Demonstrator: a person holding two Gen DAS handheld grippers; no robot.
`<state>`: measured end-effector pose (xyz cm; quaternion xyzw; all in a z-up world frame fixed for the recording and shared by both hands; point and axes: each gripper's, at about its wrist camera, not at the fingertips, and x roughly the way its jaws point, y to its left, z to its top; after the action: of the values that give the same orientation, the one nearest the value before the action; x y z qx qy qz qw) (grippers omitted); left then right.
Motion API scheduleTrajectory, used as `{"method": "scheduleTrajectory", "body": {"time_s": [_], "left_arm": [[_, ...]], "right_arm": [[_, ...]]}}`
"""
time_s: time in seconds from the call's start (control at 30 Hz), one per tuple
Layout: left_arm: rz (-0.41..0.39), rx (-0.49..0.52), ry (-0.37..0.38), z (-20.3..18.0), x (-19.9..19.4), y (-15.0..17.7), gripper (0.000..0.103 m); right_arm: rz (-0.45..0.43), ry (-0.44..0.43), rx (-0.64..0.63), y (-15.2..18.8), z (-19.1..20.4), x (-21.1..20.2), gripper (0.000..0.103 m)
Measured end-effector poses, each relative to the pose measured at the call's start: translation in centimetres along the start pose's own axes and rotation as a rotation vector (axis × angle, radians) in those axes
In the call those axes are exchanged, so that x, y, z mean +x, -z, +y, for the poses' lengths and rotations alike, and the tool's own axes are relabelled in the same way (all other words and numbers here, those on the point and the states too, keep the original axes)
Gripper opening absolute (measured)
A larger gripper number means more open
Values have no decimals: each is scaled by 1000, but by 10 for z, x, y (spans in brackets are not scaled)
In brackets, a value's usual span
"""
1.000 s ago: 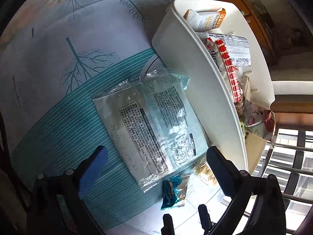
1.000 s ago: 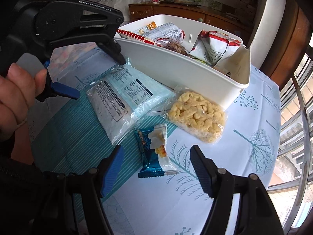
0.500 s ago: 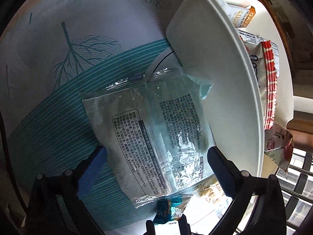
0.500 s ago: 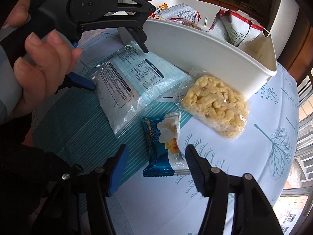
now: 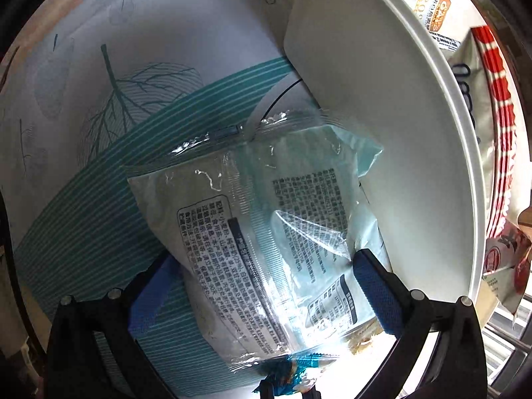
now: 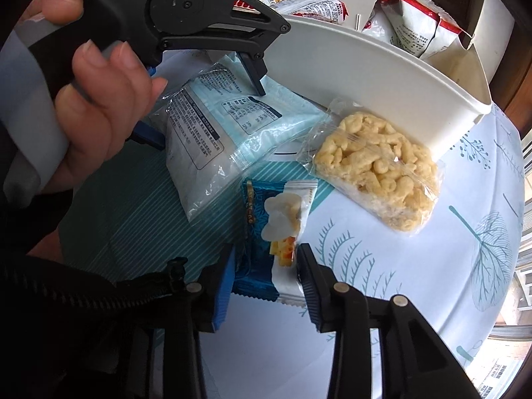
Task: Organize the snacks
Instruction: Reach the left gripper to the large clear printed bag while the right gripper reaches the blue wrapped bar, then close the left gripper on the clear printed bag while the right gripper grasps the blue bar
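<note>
The right gripper point(image 6: 266, 259) is pointing steeply down at the tablecloth point(image 6: 415, 299), its jaws closing around the small blue-and-white snack packet point(image 6: 279, 229), which is lying flat between the two pads; whether they are pressing it yet cannot be told. At ten o'clock in the right wrist view, a hand point(image 6: 96, 113) is gripping the left gripper point(image 5: 266, 286), which is also aiming almost straight down. Its jaws are standing wide, one pad on either side of the clear pale-blue printed pouch point(image 5: 266, 232), and not squeezing it. That pouch is lying label-up on the teal-striped part of the cloth, its far corner touching the wall of the white bin point(image 5: 382, 116) at two o'clock. A clear bag of yellow puffed pieces point(image 6: 375, 169) is resting at one o'clock from the blue packet, just against the bin's near wall. The bin is holding several packets: red-and-white bags point(image 6: 415, 23) at its right end, a red-striped pack point(image 5: 498, 116), and an orange-labelled packet point(image 5: 435, 13) at the far end.
</note>
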<state>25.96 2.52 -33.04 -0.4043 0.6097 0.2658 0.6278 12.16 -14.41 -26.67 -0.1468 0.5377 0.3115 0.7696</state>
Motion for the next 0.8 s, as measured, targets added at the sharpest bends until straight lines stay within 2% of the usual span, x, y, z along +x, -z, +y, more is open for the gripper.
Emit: {"method": "scheduleTrajectory", "body": {"time_s": [0.27,0.37,0.47,0.67,0.8], "left_arm": [[-44,-2,-11,-12,3,8,103],[-83,3,-13,3,-7,31,103],[-101,8,-11,2,-5,43,102],[-107,13,13,10,-11,54,90],[-99,12,50,16,-17,57,77]], "right_arm": [[-4,-21,22,2,-10,-5,34],[-3,-21,33,3,-21,-10,34],[0,-18,46,4,-30,-11,34],[4,-3,53,6,-38,-18,33],[1,1,66,7,-41,-21,33]]}}
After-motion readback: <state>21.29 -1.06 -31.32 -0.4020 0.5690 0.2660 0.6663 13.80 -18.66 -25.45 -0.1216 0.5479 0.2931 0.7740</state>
